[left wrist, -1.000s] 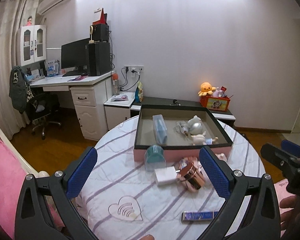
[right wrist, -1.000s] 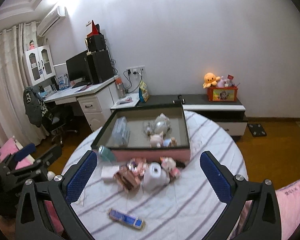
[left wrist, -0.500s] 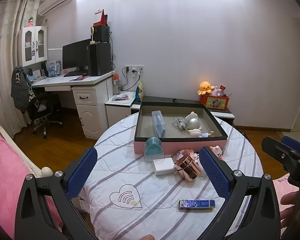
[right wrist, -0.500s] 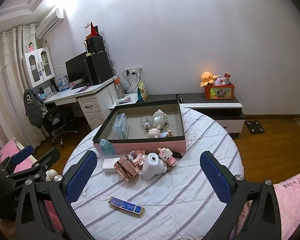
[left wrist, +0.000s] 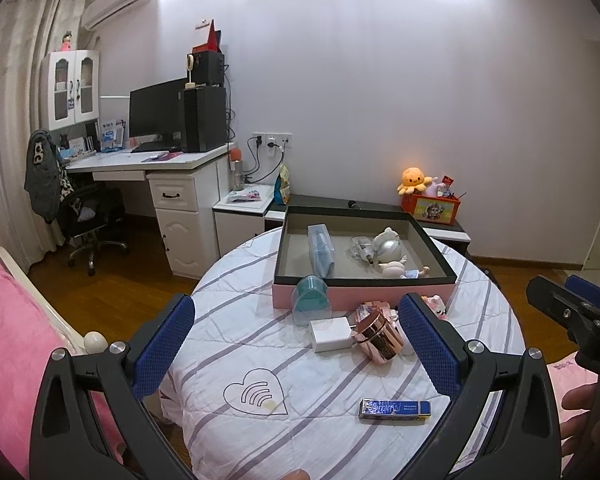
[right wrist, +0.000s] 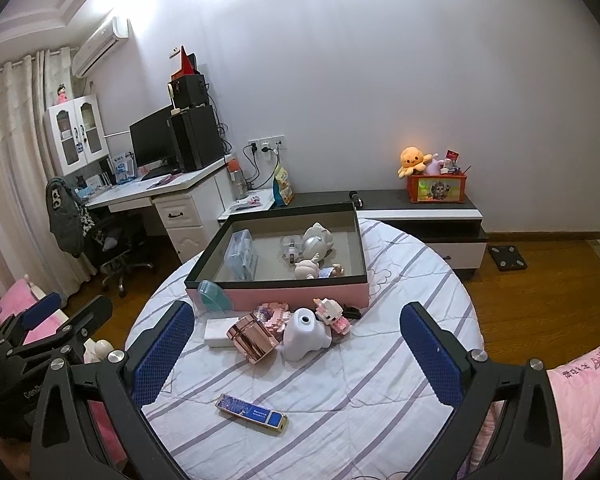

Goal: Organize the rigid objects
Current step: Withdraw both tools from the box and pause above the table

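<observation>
Both my claws hang back from the round table (right wrist: 380,380), wide open and holding nothing: the left claw (left wrist: 296,344) frames the clutter in the lower middle of its view, the right claw (right wrist: 296,354) does the same from the other side.

The pink box (right wrist: 300,292) sits at the centre of both frames, and a clear case (right wrist: 242,256), a small doll (right wrist: 312,268) and a silvery toy (right wrist: 316,242) lie inside it. Still loose in front of the box's near wall: a teal holder (left wrist: 310,300) leaning against it, a white charger (left wrist: 332,334), a copper jar (right wrist: 254,338) on its side, a white dome (right wrist: 304,334), a pink brick toy (right wrist: 332,316), and, well apart toward the bottom of the frame, a blue bar (right wrist: 252,412).

What worries me: the jar is round and shiny and lies on soft quilted cloth, so a pinch off its middle could send it rolling (maybe off the table edge). The pieces touch each other, so my wide fingers coming down on one may shove its neighbour. The brick toy looks likely to break apart if squeezed hard, and the flat bar gives little height to catch
</observation>
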Available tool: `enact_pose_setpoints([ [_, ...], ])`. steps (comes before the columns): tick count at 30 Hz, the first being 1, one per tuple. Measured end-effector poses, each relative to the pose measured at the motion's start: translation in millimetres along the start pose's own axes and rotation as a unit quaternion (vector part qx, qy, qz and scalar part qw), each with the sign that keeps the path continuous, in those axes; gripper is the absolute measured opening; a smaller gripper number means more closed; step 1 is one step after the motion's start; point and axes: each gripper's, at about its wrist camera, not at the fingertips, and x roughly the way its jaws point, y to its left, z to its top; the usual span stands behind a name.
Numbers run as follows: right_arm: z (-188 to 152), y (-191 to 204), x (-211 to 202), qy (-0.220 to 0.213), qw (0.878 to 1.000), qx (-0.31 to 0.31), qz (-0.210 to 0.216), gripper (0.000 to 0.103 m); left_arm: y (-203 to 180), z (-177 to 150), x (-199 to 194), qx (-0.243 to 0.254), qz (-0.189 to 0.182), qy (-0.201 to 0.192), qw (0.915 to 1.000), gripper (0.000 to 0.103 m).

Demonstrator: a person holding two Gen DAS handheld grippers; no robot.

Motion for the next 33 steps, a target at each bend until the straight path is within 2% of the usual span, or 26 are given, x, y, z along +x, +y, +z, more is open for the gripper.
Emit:
enact_pose_setpoints([
  [8,-2.4,-5.6,10.5,0.014,1.0,0.003,-0.003,0.103,7.9,-6.2,11.8,-0.013,0.007,0.013,0.9998,0.103],
  [19,-0.3,-8.9,26.4,0.026,1.0,0.0,-0.006,0.103,5.5,-10.0,32.7,-0.007,0.009,0.029,0.9995,0.103],
  [33,-17.2,-23.3,74.2,0.089,0.996,0.004,-0.02,0.103,-1.9,-35.5,82.4,0.013,0.011,0.086,0.9962,0.103],
])
